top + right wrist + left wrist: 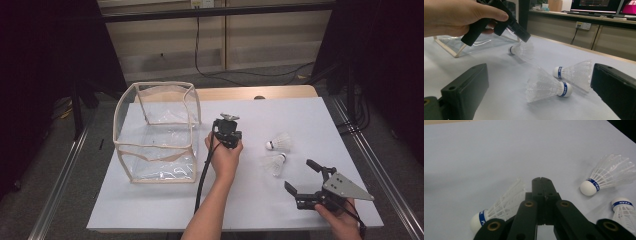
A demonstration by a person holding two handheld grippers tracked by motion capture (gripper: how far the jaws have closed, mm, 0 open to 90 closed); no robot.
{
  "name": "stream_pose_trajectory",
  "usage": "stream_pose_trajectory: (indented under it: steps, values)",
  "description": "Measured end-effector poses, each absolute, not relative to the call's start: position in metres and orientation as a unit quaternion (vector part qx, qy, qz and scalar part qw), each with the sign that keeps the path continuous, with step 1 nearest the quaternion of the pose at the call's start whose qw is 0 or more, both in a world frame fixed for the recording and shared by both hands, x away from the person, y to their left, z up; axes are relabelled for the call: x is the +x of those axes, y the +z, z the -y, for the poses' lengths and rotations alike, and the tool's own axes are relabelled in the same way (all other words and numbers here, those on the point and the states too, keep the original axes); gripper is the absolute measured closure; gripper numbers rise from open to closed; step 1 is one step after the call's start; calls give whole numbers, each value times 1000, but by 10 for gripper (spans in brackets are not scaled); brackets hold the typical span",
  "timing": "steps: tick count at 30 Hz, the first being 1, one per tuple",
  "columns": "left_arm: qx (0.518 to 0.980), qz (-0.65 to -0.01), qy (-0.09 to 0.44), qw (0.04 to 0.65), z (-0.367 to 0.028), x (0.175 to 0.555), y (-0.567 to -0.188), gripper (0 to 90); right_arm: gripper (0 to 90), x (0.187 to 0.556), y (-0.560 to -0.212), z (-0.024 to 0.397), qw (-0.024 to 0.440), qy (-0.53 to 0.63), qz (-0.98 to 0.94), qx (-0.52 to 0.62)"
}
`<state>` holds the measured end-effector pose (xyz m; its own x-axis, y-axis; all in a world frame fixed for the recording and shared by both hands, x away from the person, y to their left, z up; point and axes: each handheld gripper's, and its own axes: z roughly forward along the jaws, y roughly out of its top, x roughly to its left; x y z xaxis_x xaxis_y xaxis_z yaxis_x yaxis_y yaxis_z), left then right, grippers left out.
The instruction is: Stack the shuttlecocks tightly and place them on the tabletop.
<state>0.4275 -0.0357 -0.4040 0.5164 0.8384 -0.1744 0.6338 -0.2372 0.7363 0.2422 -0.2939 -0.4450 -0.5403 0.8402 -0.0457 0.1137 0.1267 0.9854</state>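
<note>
Nearest the camera, at the near right corner of the bench (150, 210), the right gripper (300, 176) sits low with its jaws spread wide and nothing between them. It's aimed at the two shuttlecocks lying just past it, the near shuttlecock (276, 163) and the far shuttlecock (279, 142), both on their sides and close together on the white top. In the right gripper view they sit right in the gap between the jaws, but not touched.

A bit further in, around the middle of the bench, the left gripper (542, 180) has its jaws pressed together. A third shuttlecock (499, 207) is right under its tip. The jaws look closed on themselves, with the feathers just beside and below them, so I can't really tell if it's nipping a feather edge or just hovering over it. It's definitely not a solid grab on the cork.

Further left and back is the clear plastic bag (155, 132) with the beige trim, standing open.

My guess is this is the pick-up stage of getting the birdies into that bag, and none are inside yet as far as I can see. Next move probably needs the left gripper to open up and get a proper pinch on the third one near the cork end, then carry it left over the bag's open top.
</note>
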Motion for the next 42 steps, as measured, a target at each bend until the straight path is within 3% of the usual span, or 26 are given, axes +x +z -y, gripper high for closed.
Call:
stream_pose_trajectory:
  steps: [20,28,42]
  values:
    - [778,-459,109,415,30,421,-394,900,11,242,-445,294,327,559,-676,353]
    - [785,-449,100,415,25,418,-392,858,11,242,-445,293,326,558,-677,351]
    - [789,-422,71,441,19,406,-387,667,11,242,-445,293,325,558,-678,351]
